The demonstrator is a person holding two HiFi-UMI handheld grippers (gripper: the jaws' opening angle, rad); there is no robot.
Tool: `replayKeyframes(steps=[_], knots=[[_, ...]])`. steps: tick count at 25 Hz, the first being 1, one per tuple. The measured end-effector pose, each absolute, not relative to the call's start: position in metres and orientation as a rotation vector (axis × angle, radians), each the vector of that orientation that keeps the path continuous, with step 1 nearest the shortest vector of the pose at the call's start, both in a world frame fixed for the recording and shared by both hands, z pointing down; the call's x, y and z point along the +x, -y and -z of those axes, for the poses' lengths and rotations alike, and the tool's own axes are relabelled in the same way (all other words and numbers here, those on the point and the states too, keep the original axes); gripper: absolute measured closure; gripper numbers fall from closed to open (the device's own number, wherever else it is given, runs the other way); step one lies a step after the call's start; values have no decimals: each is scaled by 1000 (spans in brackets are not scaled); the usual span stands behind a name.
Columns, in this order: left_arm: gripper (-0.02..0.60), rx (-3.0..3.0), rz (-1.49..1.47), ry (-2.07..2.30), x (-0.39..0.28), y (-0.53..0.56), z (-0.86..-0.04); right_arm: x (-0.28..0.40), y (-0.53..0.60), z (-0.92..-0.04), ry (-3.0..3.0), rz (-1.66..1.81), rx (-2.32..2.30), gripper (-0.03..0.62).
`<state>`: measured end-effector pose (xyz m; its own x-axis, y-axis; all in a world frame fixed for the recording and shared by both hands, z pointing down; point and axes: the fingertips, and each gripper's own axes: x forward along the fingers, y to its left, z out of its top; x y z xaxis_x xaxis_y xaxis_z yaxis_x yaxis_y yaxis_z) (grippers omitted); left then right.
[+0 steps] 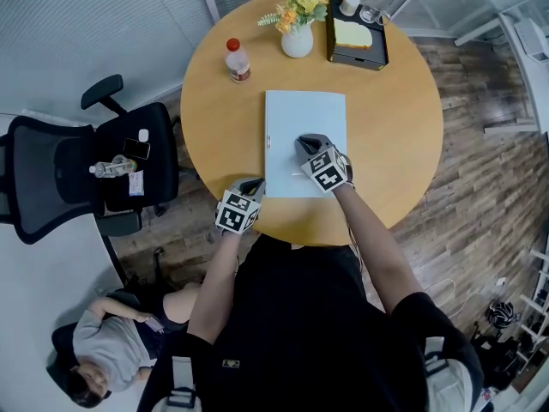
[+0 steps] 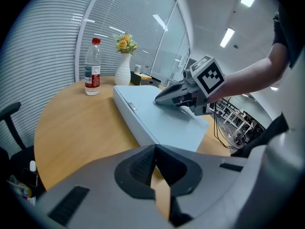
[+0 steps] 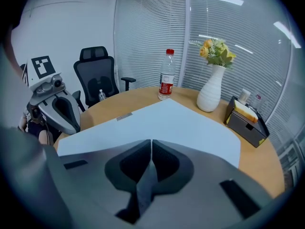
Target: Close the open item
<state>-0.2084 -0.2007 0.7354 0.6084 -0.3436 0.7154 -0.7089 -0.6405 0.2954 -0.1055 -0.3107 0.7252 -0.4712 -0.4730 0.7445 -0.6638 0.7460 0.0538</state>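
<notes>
A pale blue flat case [image 1: 304,136], like a laptop, lies on the round wooden table [image 1: 395,118] with its lid down flat. My right gripper [image 1: 302,142] rests on top of the lid near its front half, jaws shut with nothing between them. In the left gripper view the case [image 2: 162,118] stretches away with the right gripper [image 2: 159,99] lying on it. My left gripper [image 1: 255,184] hovers at the case's near left corner by the table edge, jaws shut and empty. The right gripper view shows the lid [image 3: 167,123] under the jaws and the left gripper [image 3: 59,111] off to the left.
At the back of the table stand a red-capped bottle [image 1: 238,60], a white vase of flowers [image 1: 297,33] and a black tray with a tissue box [image 1: 356,37]. A black office chair [image 1: 86,174] stands left of the table. A person [image 1: 111,350] sits on the floor at lower left.
</notes>
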Motion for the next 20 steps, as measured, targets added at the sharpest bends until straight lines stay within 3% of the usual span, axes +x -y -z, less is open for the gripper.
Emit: replayKeyframes(steps=[20], knots=[[575,2367,-682,918,-197,200,-670,-88,240,-674,2223,-129,770,585]])
